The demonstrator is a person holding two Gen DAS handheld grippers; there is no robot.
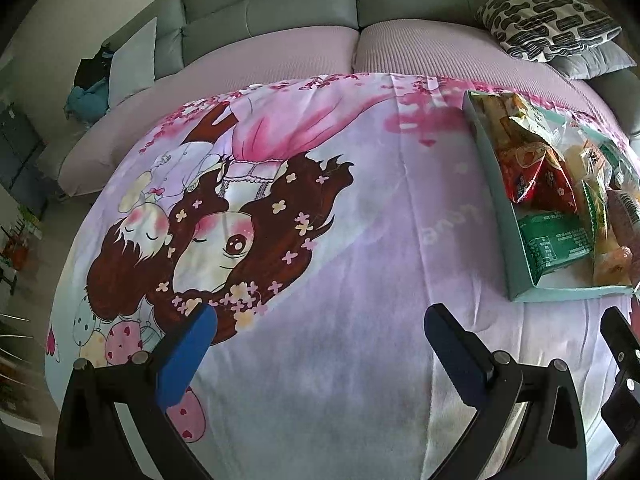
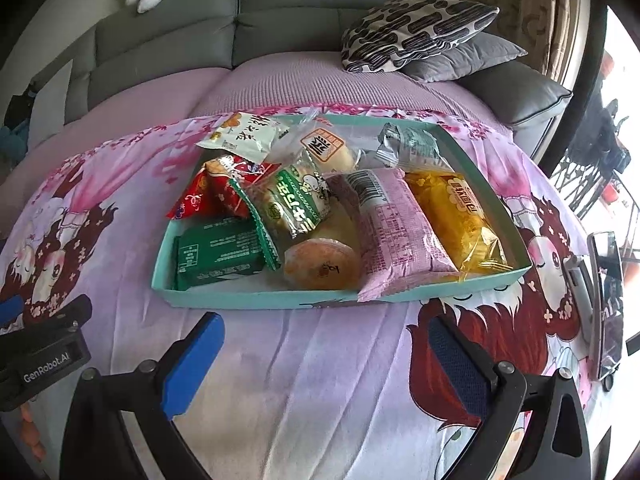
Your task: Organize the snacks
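A teal tray (image 2: pixel 256 299) sits on a pink cartoon-print cloth (image 2: pixel 304 360) and holds several snack packs: a green pack (image 2: pixel 218 255), a red pack (image 2: pixel 218 190), a green-striped pack (image 2: pixel 294 202), a round bun (image 2: pixel 322 266), a pink pack (image 2: pixel 394 224), a yellow pack (image 2: pixel 460 216). My right gripper (image 2: pixel 326 334) is open and empty just in front of the tray. My left gripper (image 1: pixel 320 326) is open and empty over bare cloth, left of the tray (image 1: pixel 504 224).
A grey sofa (image 2: pixel 280 12) with patterned pillows (image 2: pixel 416 28) stands behind the table. A phone on a stand (image 2: pixel 606 304) is at the right edge. The right gripper's finger shows in the left wrist view (image 1: pixel 620 340).
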